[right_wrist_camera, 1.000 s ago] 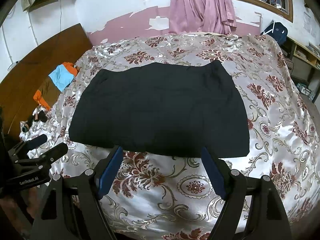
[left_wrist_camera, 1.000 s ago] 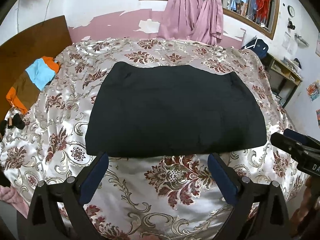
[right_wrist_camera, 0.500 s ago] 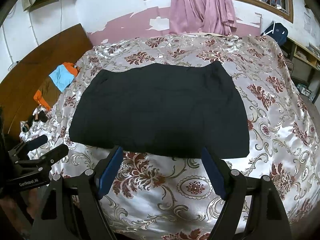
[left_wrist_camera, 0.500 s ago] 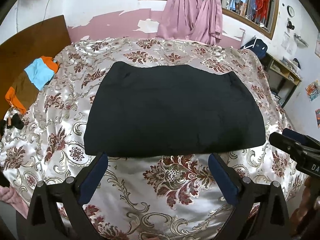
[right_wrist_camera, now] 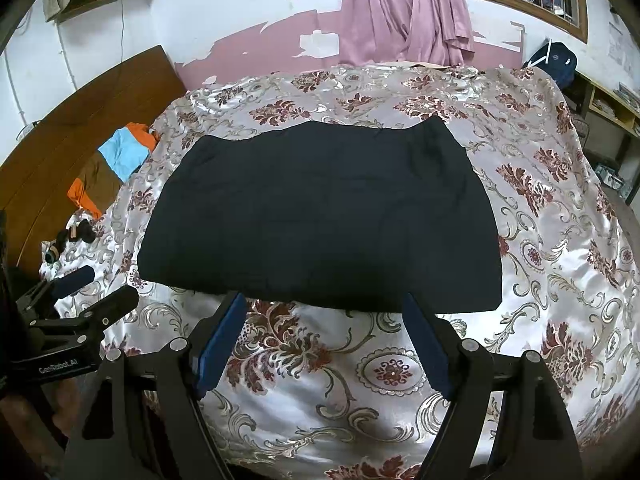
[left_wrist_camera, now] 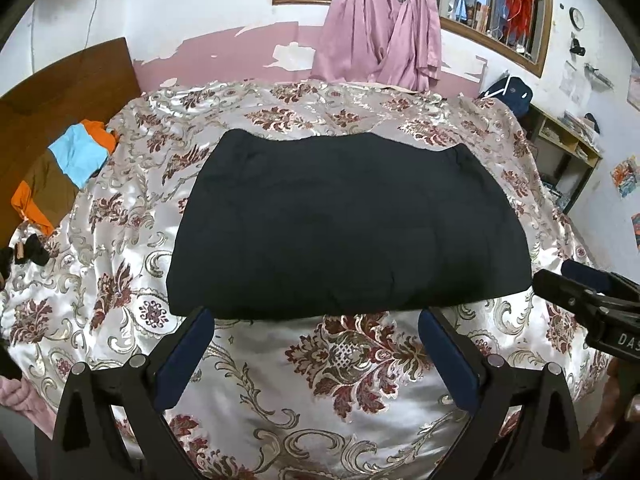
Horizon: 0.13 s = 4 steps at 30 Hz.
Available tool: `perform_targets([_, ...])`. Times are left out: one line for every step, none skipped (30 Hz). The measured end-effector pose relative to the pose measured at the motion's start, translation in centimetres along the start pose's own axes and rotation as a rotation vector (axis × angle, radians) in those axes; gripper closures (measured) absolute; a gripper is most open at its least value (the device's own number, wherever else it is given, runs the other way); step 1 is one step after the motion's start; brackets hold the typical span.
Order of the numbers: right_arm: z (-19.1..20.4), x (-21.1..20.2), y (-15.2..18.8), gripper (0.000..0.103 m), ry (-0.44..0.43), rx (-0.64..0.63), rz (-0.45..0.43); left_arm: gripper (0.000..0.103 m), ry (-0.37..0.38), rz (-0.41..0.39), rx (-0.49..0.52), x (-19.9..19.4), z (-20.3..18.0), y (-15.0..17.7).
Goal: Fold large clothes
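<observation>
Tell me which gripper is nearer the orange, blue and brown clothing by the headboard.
Left. The left gripper sits on the side of that orange, blue and brown clothing; the right gripper hovers further right, before the black garment.

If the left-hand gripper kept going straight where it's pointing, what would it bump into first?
Probably the near edge of the folded black garment on the floral satin bedspread; the open left gripper points there, though depth is unclear.

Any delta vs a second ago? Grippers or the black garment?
No visible change. The black garment lies flat on the floral bedspread in the same place. The left hand-held gripper and the right hand-held gripper stay open just short of its near edge, holding nothing.
</observation>
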State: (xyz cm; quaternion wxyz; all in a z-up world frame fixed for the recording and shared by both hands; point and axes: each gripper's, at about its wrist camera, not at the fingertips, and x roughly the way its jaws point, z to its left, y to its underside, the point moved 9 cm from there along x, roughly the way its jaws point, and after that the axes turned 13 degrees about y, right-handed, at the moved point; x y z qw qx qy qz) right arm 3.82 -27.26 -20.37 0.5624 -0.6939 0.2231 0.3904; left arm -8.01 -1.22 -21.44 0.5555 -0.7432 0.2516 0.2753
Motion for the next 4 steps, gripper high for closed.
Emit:
perform_targets([-0.01,0.02,-0.01,0.027,0.001,-0.001,0.000,0.000,-0.002,-0.007,0.005,-0.11,-0.05,-0.08])
perform_targets([0.00,0.00,0.01,0.027,0.001,-0.001,0.002,0.000,-0.005,-0.013,0.010,-0.18,-0.13,-0.15])
perform_targets([0.01,-0.01,0.02,0.027,-0.001,0.001,0.004,0.000,-0.003,-0.016,0.012,-0.21,-0.17,-0.20])
perform_targets([0.03,-0.05,0.03,0.027,-0.001,0.001,0.004,0.000,0.000,-0.014,0.010,-0.17,-0.20,-0.18])
